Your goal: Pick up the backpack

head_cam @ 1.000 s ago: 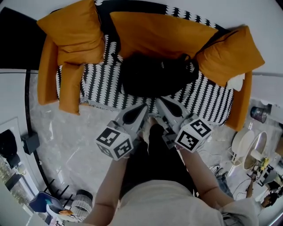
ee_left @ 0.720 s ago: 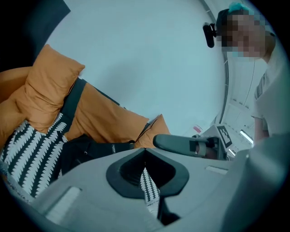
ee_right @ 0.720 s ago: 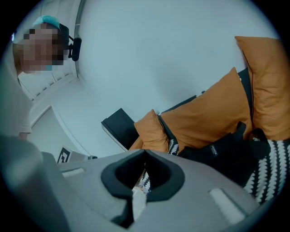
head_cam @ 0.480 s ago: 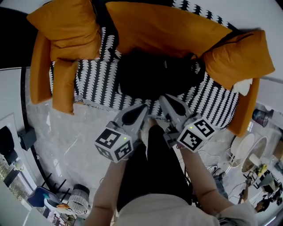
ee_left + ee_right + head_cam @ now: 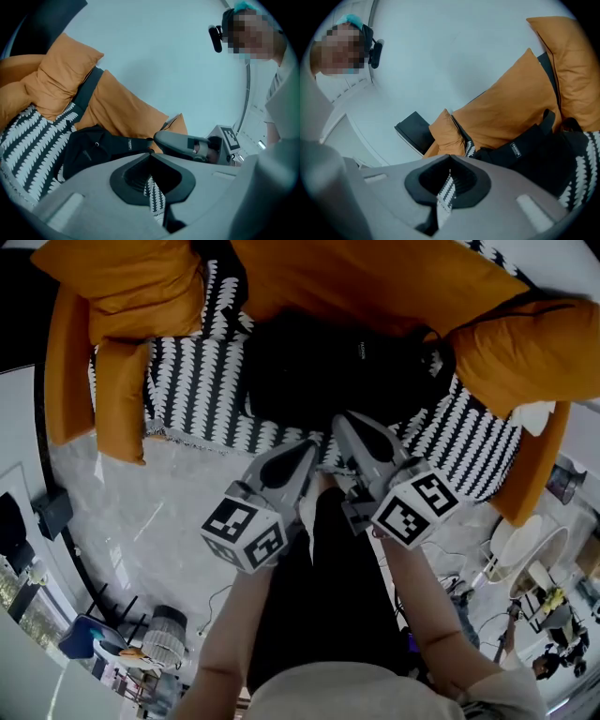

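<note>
A black backpack (image 5: 347, 371) lies on the sofa seat, leaning against the orange back cushions. In the left gripper view the backpack (image 5: 96, 147) is ahead and to the left; in the right gripper view the backpack (image 5: 543, 157) is ahead and to the right. My left gripper (image 5: 312, 444) hovers at the seat's front edge, just short of the bag, its jaws shut with nothing between them. My right gripper (image 5: 339, 418) is beside it, a little nearer the bag's lower edge, also shut and empty. Neither touches the bag.
The sofa has a black-and-white patterned cover (image 5: 197, 390) and orange cushions (image 5: 131, 296) at both ends. Pale marble floor (image 5: 150, 512) lies before it. A black box (image 5: 52, 512) sits at left; fans and clutter (image 5: 525, 559) stand at right.
Both grippers have sunk and come closer to the sofa's front edge and the backpack. The sofa now fills more of the head view. The jaws stayed shut.
</note>
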Motion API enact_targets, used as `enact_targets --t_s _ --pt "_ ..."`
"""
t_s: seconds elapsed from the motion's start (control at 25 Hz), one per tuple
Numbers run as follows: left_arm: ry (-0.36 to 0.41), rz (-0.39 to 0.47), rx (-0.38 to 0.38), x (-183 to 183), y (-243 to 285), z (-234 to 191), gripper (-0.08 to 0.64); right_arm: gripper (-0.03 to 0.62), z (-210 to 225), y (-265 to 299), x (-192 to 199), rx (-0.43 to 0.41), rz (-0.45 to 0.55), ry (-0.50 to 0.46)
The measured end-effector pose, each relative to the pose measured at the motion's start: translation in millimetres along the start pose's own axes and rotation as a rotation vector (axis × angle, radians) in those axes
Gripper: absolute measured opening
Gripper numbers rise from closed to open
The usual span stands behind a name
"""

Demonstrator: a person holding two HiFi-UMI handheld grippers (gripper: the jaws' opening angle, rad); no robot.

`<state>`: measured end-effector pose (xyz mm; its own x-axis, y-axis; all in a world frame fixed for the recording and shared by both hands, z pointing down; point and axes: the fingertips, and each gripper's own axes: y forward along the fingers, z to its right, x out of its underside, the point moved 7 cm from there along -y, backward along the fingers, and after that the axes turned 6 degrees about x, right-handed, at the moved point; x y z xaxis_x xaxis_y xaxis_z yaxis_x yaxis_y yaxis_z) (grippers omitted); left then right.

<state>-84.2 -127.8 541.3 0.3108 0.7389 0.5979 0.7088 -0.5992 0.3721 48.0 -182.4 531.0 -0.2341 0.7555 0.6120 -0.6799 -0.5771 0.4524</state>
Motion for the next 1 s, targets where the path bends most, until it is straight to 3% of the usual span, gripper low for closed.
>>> enact_targets --t_s 0.32,0.48,0.68,0.72,0.76,0.8,0.92,1.0 --pt "-0.005 0.028 -0.047 5.1 21.9 -18.7 0.006 0.003 27.5 19.9 10.9 0.053 -0.017 0.040" --pt "-0.043 0.043 -0.075 10.6 37.0 -35.4 0.006 0.003 52.1 36.0 14.7 0.102 0.011 0.094" --pt "-0.062 0.044 -0.065 15.7 54.3 -36.1 0.006 0.005 70.6 45.8 17.1 0.139 0.011 0.106" --pt "-0.059 0.036 -0.061 18.2 57.7 -38.0 0.006 0.016 74.1 50.6 19.6 0.138 0.002 0.110" --pt "-0.054 0.028 -0.057 20.1 60.7 -40.1 0.006 0.099 77.3 56.3 22.3 0.134 -0.012 0.114" --pt "-0.051 0.022 -0.054 20.9 62.9 -42.0 0.006 0.126 80.0 62.0 24.7 0.133 -0.025 0.117" --pt "-0.054 0.012 -0.057 19.0 64.5 -45.2 0.006 0.140 84.7 72.3 26.5 0.138 -0.047 0.144" --pt "-0.060 0.013 -0.068 17.9 65.4 -48.8 0.006 0.185 89.7 77.3 28.6 0.130 -0.058 0.184"
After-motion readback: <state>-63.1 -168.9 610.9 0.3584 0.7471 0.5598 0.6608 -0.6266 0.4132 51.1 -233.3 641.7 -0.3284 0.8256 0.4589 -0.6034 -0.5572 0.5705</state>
